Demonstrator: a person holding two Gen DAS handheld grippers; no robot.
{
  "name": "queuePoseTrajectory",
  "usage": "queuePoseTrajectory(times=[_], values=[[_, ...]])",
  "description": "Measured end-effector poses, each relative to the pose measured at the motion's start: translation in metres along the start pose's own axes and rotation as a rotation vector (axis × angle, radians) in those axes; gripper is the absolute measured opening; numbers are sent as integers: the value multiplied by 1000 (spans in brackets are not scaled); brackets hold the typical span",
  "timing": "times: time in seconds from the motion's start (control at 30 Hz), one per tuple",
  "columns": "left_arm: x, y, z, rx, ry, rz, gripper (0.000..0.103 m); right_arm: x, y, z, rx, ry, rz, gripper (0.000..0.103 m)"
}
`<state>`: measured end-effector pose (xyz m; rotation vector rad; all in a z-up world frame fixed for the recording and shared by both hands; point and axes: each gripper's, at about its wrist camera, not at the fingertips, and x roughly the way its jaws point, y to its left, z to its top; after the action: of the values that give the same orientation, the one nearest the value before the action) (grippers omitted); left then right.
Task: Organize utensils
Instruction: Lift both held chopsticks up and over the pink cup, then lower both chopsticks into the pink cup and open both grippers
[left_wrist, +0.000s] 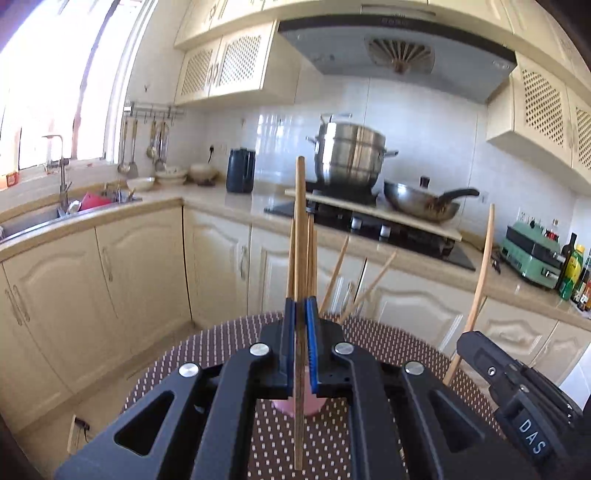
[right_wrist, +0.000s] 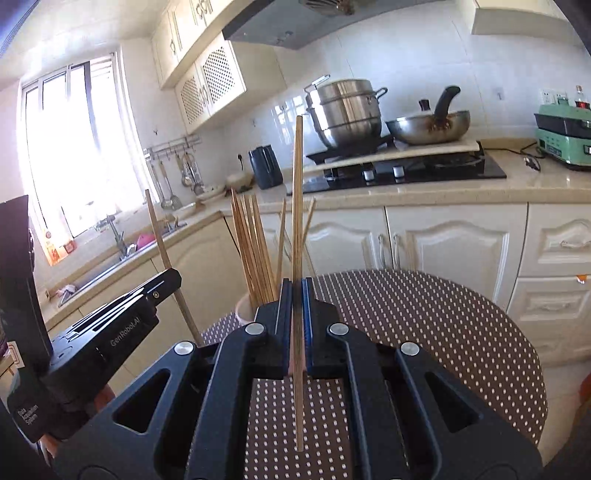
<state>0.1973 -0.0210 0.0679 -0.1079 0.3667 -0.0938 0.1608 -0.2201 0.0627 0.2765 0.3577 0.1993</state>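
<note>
**Chopsticks gripped in both tongs, pink cup waiting below**

Chopsticks are what I have in hand: my left tongs (left_wrist: 301, 314) are clenched on one wooden chopstick (left_wrist: 300, 221) that stands nearly upright between the blue pads, its lower end hanging free under the jaws. My right tongs (right_wrist: 296, 295) are likewise clamped on a second chopstick (right_wrist: 296, 206), also close to vertical. From the left camera I see the right tongs off to the side with their stick rising beside them; from the right camera the left tongs sit at the left edge in the same way.

Just beyond both sets of jaws stands a pink cup (right_wrist: 243, 306) on the round dotted bench (right_wrist: 424, 332), already holding a bundle of chopsticks (right_wrist: 253, 251) that lean together, with a few splayed outward. In the left view the cup shows just beneath the jaws.

I judge the step to be carrying two sticks to the cup. Next I would bring each lower tip over the cup's mouth, keep the sticks upright, lower them in among the others, and only then let go. The splayed sticks may get knocked on the way in.

Further back are the kitchen counter, a hob with a steel steamer pot (left_wrist: 349, 155) and a wok (left_wrist: 421, 201).
</note>
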Motion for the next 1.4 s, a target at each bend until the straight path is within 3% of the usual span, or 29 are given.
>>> queuePoseTrajectory(times=[0.27,0.5,0.73,0.9,0.93,1.0,1.1,1.13,1.17,1.2,1.4], values=[[6,-5,43,7,-116,3,7,23,17,50,-29,-119,30,6],[31,4,62,0,-203,-3,7,70,15,68,-8,-126,62,6],[74,14,56,-3,-155,1,7,110,18,52,-59,-51,76,6],[82,16,40,36,-145,12,8,112,15,45,-83,-14,96,7],[81,16,38,42,-138,10,9,110,15,46,-91,-12,91,7],[80,18,36,49,-118,-4,29,105,15,46,-101,-8,83,8],[74,20,32,57,-113,-1,32,97,10,46,-79,4,46,19],[70,20,31,57,-112,8,33,93,8,46,-75,2,41,31],[68,20,30,58,-108,7,34,89,7,46,-74,-3,33,51],[66,20,29,58,-101,5,34,86,6,46,-75,-11,24,57],[41,19,19,73,-101,10,44,62,2,41,-87,-11,6,57]])
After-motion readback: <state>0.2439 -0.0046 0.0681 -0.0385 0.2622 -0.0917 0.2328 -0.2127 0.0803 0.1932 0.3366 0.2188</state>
